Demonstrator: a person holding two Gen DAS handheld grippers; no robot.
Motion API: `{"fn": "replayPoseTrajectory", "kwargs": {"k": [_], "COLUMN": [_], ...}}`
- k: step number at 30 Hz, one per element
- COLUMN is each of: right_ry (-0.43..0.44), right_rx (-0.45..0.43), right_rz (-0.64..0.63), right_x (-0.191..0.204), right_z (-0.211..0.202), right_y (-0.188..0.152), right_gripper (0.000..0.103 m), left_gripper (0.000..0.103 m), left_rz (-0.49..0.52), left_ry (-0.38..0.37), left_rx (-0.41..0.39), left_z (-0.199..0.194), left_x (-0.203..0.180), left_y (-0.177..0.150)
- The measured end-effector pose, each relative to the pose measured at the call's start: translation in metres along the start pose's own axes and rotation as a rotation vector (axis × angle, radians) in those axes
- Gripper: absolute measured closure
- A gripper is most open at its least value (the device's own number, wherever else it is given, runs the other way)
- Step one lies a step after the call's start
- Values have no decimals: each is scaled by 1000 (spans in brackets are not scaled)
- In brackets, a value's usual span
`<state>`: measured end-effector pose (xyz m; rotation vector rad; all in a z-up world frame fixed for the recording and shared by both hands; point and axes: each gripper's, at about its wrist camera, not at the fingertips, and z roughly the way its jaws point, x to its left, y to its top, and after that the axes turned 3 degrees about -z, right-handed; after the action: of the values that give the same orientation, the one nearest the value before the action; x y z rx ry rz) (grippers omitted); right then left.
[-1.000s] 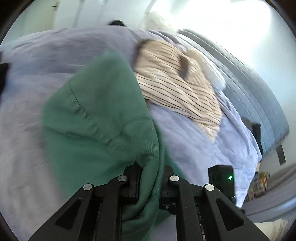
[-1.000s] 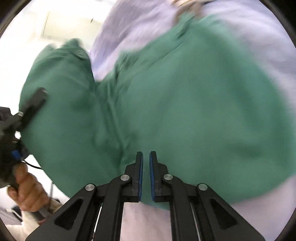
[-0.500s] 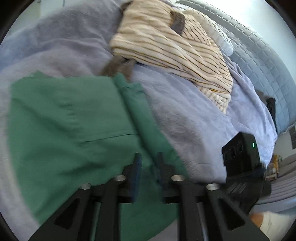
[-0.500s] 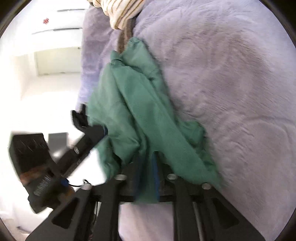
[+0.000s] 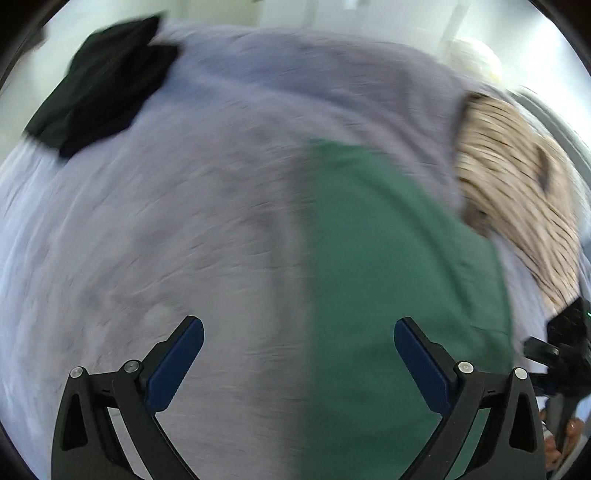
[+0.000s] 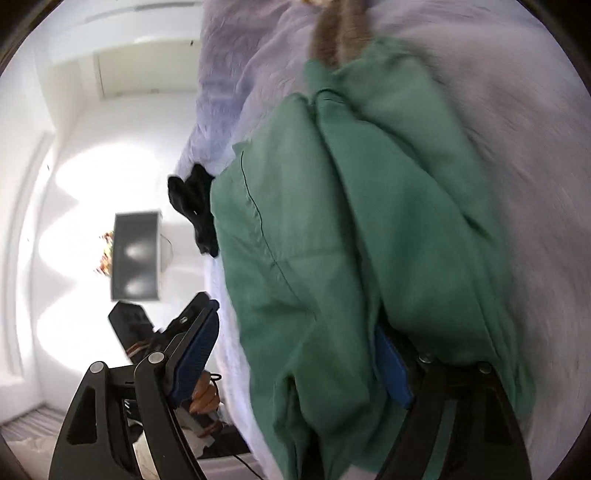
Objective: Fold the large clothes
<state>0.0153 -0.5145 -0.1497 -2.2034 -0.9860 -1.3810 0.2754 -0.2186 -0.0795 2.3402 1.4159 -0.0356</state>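
A green garment (image 5: pixel 388 280) lies on the lilac bed cover (image 5: pixel 177 229); in the right wrist view it (image 6: pixel 332 229) is bunched in long folds. My left gripper (image 5: pixel 297 343) is open and empty, above the garment's left edge. My right gripper (image 6: pixel 295 339) is open, with green cloth lying loosely between its jaws and draped over the right finger (image 6: pixel 391 365). The left gripper also shows at the left of the right wrist view (image 6: pixel 155 328). Both views are blurred.
A striped beige garment (image 5: pixel 517 206) lies at the right of the bed, its brown cuff (image 6: pixel 336 33) touching the green one. A black garment (image 5: pixel 99 77) lies at the far left. A dark screen (image 6: pixel 136 254) stands by the white wall.
Both grippers have opened and let go of the green garment. The left gripper has swung left, so the garment now lies to its right.
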Motion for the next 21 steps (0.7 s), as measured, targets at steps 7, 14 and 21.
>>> {"fn": "replayPoseTrajectory", "kwargs": {"k": [7, 14, 21], "right_ry": [-135, 76, 195], "right_rx": [12, -34, -126], "right_rz": [-50, -91, -116], "right_x": [4, 49, 67], "right_z": [30, 10, -40], "right_y": [27, 24, 29], "right_gripper": [40, 96, 96], "left_gripper": [0, 0, 0], "left_rz": [-60, -29, 109], "left_ry": [4, 19, -56], "left_rx": [55, 65, 24], "left_z": [32, 31, 29], "left_x": [28, 19, -45], "left_y": [-13, -6, -4]}}
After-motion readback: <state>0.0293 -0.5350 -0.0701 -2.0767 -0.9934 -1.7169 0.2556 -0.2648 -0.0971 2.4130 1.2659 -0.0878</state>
